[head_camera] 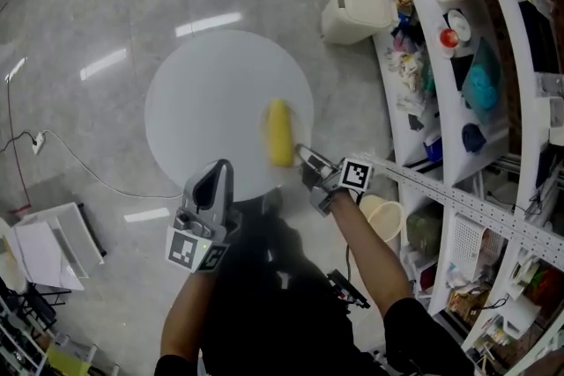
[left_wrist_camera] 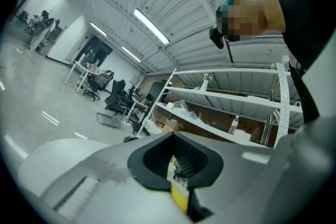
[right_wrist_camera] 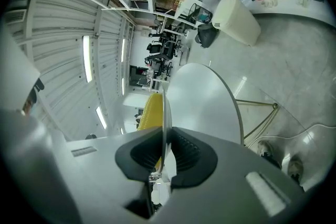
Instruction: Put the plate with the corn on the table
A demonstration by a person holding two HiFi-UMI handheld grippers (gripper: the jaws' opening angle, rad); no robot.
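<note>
Nearest the person, the left tongs (head_camera: pixel 220 167) are pinched narrow with nothing in them, at the near edge of the round counter (head_camera: pixel 211 92). The right tongs (head_camera: pixel 304 156) clamp the rim of the plate (right_wrist_camera: pixel 164 113) at the counter's right edge, and the corn (head_camera: pixel 280 132) lies on the plate. Whether the plate rests on the counter I cannot tell.

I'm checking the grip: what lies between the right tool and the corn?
Only the plate. In the right gripper view the right tool is shut on its thin rim, and the corn lies on it just past the jaws.
</note>
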